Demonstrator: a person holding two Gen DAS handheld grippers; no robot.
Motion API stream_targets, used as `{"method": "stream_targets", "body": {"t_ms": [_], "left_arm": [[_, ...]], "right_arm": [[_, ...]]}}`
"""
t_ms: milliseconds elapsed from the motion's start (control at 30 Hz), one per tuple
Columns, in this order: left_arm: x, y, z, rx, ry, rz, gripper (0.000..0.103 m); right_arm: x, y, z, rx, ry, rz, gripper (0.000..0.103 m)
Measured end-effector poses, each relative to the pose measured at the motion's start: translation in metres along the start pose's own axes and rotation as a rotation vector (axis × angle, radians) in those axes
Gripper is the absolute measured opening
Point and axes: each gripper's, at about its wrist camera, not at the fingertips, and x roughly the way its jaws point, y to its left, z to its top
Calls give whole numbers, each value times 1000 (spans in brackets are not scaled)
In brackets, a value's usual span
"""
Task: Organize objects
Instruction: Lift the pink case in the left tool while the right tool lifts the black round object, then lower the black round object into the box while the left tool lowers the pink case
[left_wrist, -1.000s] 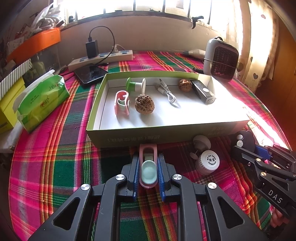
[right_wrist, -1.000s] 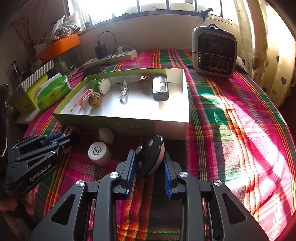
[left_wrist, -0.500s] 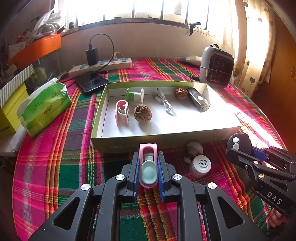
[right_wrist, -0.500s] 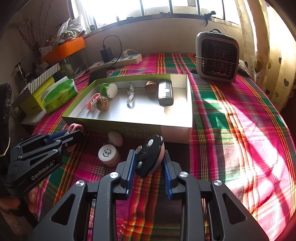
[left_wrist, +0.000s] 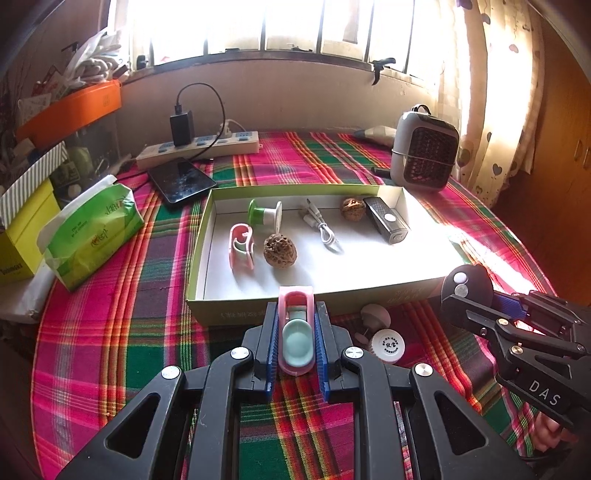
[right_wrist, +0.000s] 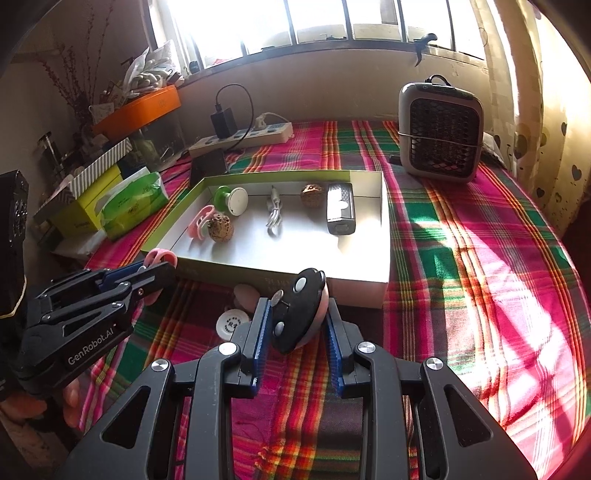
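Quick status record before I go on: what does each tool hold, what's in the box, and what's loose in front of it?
left tool: shut on pink clip
right tool: shut on black round gadget
box: holds pink clip, green-white spool, two walnuts, white cable, grey remote
loose in front of box: white labelled cap, small white knob

The left gripper, clamping the pink clip, is rising off the cloth toward the box, more of the table showing.
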Motion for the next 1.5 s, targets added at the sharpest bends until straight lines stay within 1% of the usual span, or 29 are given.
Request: {"method": "stream_targets", "body": {"t_ms": [100, 267, 500, 633, 733, 867, 1167, 1500], "left_arm": [[0, 2, 4, -3, -7, 8, 16], [2, 9, 10, -26, -6, -3, 16], [6, 14, 18, -32, -10, 7, 16], [11, 16, 20, -37, -4, 14, 16], [15, 18, 22, -44, 4, 14, 16], [22, 19, 23, -53, 17, 11, 16], [32, 21, 26, -55, 29, 19, 16], [43, 21, 29, -55, 45, 29, 16]], "right_arm": [[0, 1, 6, -8, -8, 5, 29], [4, 4, 18, -23, -11, 25, 29], [17, 8, 34, -39, 3, 54, 29], [25, 9, 43, -47, 5, 68, 29], [32, 12, 52, -73, 4, 57, 29], [44, 14, 64, -93, 10, 66, 29], [79, 23, 81, -127, 66, 84, 29], [99, 30, 91, -149, 101, 105, 29]]}}
